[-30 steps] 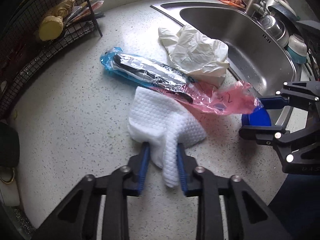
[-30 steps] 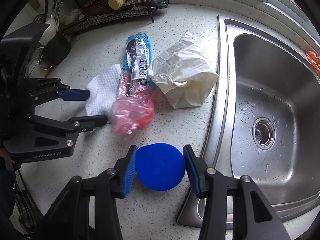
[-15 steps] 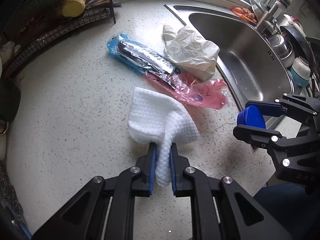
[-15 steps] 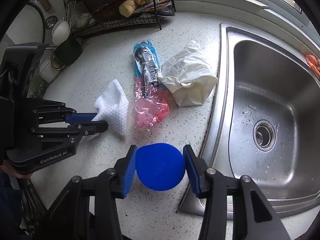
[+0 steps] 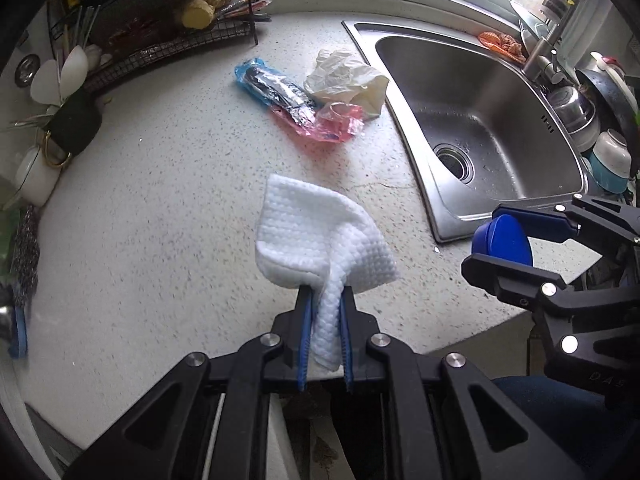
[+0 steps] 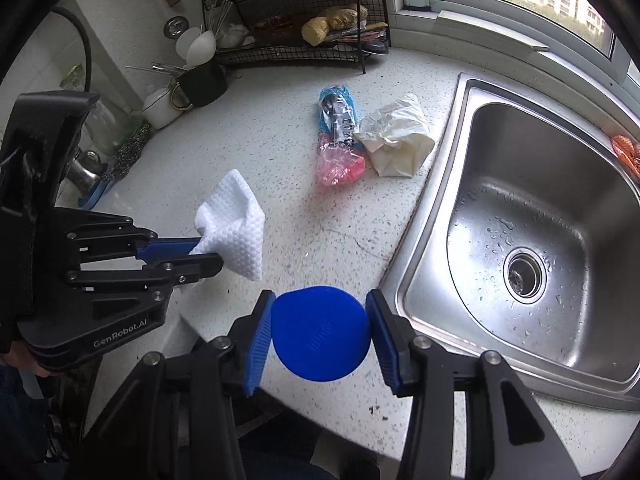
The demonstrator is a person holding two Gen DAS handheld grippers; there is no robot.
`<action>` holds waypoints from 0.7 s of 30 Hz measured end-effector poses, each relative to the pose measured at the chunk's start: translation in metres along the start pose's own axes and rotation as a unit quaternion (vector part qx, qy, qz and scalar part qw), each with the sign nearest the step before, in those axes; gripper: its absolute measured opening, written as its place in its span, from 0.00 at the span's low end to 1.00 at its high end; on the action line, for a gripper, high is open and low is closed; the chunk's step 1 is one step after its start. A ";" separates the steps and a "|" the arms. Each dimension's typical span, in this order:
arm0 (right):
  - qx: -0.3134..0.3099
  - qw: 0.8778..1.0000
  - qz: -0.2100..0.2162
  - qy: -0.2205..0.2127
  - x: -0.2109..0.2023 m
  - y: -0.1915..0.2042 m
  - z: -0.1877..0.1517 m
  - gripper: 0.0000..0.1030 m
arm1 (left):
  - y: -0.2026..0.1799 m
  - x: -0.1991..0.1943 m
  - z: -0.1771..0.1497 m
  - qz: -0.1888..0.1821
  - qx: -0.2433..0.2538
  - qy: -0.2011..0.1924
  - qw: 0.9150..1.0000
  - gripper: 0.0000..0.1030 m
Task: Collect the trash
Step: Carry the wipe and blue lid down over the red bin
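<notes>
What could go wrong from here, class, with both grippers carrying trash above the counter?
1. The left gripper pinches only a corner of the white wipe; the hanging part might slip free.
2. The right gripper holds the round blue lid by its edges; it could pop out.

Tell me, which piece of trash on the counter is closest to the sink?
The crumpled cream-white bag. It lies right beside the sink rim, while the blue and pink wrapper sits on its far side, farther from the sink.
</notes>
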State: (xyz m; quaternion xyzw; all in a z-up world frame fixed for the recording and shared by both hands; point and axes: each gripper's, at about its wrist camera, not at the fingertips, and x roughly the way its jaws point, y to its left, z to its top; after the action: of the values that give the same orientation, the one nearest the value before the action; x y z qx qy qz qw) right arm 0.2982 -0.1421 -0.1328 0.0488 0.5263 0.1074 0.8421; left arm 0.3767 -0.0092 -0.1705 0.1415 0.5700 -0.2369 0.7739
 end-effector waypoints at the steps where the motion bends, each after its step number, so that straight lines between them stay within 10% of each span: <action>1: -0.003 1.000 0.003 -0.003 -0.005 0.001 -0.006 0.42 | -0.005 -0.004 -0.006 0.004 -0.003 -0.002 1.000 0.11; 21: -0.039 0.999 0.032 -0.015 -0.070 -0.014 -0.130 0.42 | -0.137 -0.033 -0.109 0.021 -0.037 -0.013 0.999 0.11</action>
State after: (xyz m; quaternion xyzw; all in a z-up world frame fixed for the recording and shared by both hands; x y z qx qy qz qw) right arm 0.1534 -0.1763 -0.1314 0.0343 0.5074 0.1537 0.8472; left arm 0.2076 -0.0653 -0.1658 0.1216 0.5651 -0.2010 0.7909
